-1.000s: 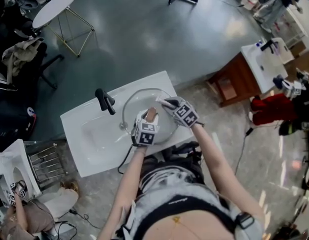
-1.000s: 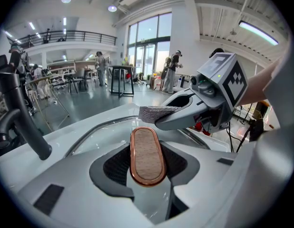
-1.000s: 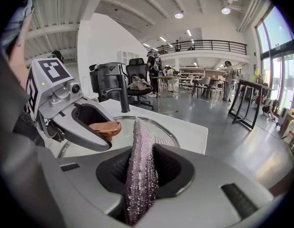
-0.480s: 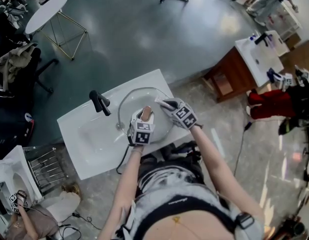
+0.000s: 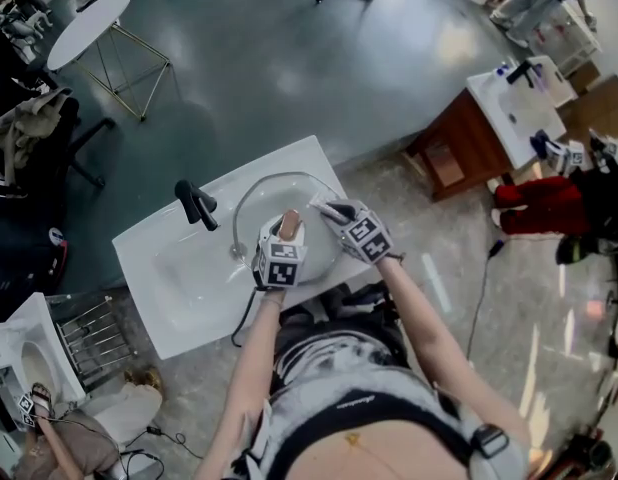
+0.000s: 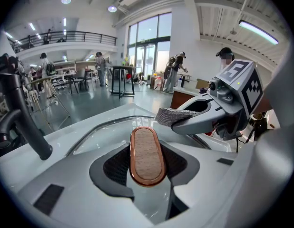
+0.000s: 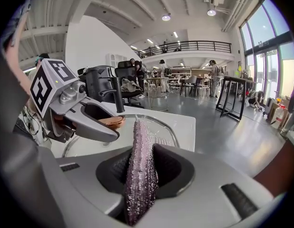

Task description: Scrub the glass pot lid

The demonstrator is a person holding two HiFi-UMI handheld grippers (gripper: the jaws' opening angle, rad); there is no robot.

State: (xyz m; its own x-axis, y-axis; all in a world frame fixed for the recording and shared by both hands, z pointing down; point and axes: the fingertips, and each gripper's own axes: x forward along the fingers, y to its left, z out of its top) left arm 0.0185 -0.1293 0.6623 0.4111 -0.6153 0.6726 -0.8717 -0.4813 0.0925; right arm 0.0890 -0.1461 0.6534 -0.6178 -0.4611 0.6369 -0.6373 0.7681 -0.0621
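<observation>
The glass pot lid [image 5: 251, 196] sits tilted over the white sink [image 5: 159, 268], its metal rim [image 6: 102, 128] showing in front of my left gripper. My left gripper [image 5: 287, 230] is shut on the lid's copper-rimmed wooden knob [image 6: 147, 156]. My right gripper [image 5: 324, 209] is shut on a grey, glittery scrub pad [image 7: 140, 167], which stands on edge between its jaws. The pad [image 6: 173, 115] rests against the lid's glass just to the right of the knob [image 7: 112, 122]. Both grippers are close together over the lid [image 7: 162, 126].
A black faucet [image 5: 195, 204] stands at the back left of the sink, close to the lid's rim. The sink's front edge is against the person's body. A wooden cabinet with a second basin [image 5: 489, 118] stands to the right, and a round white table [image 5: 87, 28] far left.
My right gripper has shifted a little sideways across the lid with the pad and rolled slightly. My left gripper has kept its hold on the knob in the same place.
</observation>
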